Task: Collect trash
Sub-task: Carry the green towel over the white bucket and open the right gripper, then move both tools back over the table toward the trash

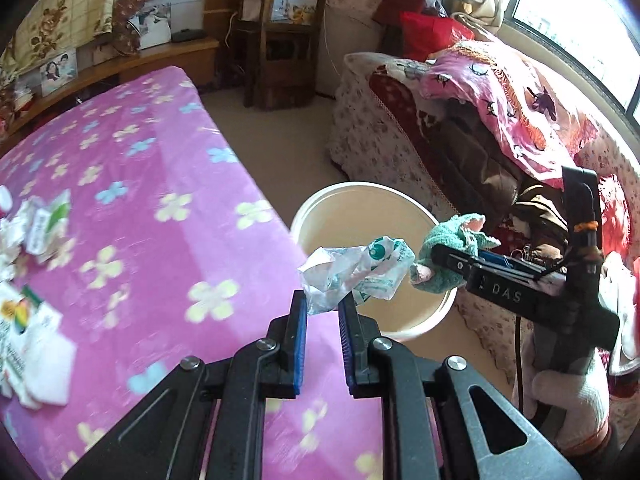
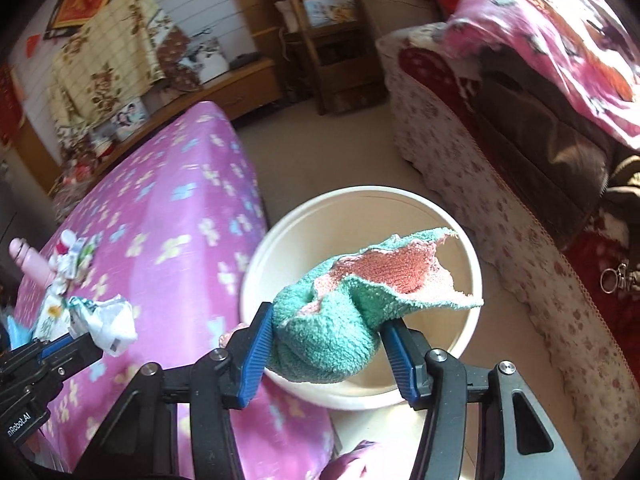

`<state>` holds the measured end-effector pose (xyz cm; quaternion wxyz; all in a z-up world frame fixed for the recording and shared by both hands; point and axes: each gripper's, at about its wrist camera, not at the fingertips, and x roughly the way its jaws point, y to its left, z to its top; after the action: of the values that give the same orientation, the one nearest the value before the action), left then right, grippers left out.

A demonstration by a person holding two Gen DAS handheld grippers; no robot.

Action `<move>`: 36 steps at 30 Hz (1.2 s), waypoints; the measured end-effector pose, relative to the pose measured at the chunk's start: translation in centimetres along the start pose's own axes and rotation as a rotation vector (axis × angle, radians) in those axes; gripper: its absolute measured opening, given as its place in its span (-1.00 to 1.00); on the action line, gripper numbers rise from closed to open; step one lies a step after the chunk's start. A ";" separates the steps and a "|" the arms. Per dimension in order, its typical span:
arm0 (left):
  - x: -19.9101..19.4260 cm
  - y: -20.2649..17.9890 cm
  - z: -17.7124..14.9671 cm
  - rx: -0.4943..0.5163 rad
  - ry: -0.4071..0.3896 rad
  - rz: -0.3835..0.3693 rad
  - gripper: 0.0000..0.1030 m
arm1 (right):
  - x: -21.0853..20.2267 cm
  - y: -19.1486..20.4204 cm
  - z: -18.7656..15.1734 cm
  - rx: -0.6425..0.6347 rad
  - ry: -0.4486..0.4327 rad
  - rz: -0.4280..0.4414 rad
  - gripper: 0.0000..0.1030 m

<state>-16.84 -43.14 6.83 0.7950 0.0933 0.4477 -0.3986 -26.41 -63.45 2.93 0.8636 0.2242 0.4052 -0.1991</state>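
My left gripper (image 1: 323,309) is shut on a crumpled white-and-green plastic wrapper (image 1: 354,272), held over the near rim of a white bucket (image 1: 400,194) on the floor. In the right wrist view the same wrapper (image 2: 110,322) sticks out of the left gripper (image 2: 86,338) above the bed's edge. My right gripper (image 2: 329,330) is shut on a bunched teal-and-pink terry cloth (image 2: 340,328) that hangs over the bucket's mouth (image 2: 288,228). From the left wrist, the right gripper (image 1: 431,263) and its cloth (image 1: 448,236) sit above the bucket's right rim.
A bed under a pink flowered blanket (image 1: 140,184) fills the left, with more wrappers and tissue (image 1: 44,224) (image 1: 28,344) on it and a pink bottle (image 2: 28,264). A flowered sofa (image 1: 368,144) stands right of the bucket. A gloved hand (image 1: 568,396) holds the right gripper. A wooden shelf (image 1: 280,40) stands behind.
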 end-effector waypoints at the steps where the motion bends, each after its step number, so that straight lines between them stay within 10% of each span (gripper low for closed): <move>1: 0.8 -0.3 0.3 0.001 0.005 -0.004 -0.68 | 0.3 -0.4 0.1 0.005 -0.001 -0.004 0.12; 9: 3.6 -0.9 0.9 -0.020 0.030 -0.016 0.14 | 2.9 -2.2 0.4 0.077 0.031 0.032 0.36; 36: -2.8 3.9 -1.9 -0.070 -0.077 0.142 0.14 | -0.9 6.2 -2.2 -0.086 -0.022 0.035 0.36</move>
<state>-16.02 -38.05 7.06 0.8405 0.0815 0.4230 -0.3286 -24.98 -57.05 3.78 0.8803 0.1919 0.3997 -0.1687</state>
